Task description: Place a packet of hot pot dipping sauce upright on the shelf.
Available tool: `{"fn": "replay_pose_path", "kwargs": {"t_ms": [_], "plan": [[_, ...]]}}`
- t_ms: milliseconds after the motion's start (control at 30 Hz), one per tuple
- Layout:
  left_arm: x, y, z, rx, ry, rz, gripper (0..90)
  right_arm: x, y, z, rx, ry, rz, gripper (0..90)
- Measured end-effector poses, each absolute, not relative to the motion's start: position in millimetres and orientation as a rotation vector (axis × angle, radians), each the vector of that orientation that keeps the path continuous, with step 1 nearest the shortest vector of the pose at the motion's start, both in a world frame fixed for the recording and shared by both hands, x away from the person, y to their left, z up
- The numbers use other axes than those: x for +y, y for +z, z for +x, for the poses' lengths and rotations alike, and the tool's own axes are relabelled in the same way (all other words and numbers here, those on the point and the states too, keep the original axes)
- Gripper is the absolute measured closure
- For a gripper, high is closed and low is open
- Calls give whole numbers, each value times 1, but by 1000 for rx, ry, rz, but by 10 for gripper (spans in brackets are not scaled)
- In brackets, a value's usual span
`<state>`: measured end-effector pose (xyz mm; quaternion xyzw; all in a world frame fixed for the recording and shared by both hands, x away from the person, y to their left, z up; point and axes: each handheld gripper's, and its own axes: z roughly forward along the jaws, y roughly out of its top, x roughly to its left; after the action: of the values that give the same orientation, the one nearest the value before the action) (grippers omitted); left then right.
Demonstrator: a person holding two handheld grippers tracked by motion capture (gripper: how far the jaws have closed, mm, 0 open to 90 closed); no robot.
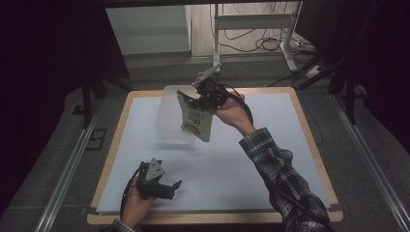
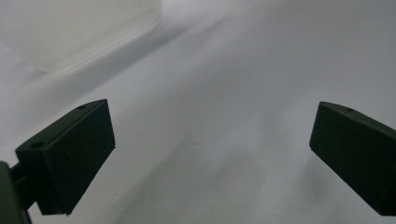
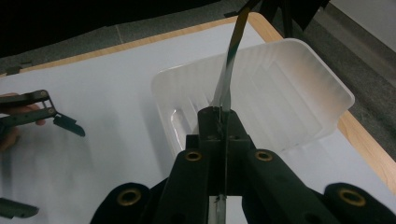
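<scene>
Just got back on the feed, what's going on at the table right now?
A person works with a tool in each hand. The right tool is shut on the edge of a flat printed packet, holding it up over a clear plastic tray on the white mat. The left tool is open and rests near the mat's front edge, holding nothing.

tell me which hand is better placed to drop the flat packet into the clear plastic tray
Right. Its tool is shut on the flat green printed packet, held over the clear plastic tray. The left tool sits open and apart from the tray, near the table's front edge.
</scene>
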<state>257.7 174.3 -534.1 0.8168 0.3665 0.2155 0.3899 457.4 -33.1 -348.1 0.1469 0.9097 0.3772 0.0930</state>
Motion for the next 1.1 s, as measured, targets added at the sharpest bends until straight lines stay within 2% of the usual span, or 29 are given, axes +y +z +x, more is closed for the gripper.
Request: {"fn": "replay_pose_path", "kwargs": {"t_ms": [767,1100], "plan": [[175,-534,257,930,550,2075,0,27,-355,465,2666,1176,388,888],[174,-534,257,931,550,2073,0,39,-378,466,2708,1141,377,885]]}}
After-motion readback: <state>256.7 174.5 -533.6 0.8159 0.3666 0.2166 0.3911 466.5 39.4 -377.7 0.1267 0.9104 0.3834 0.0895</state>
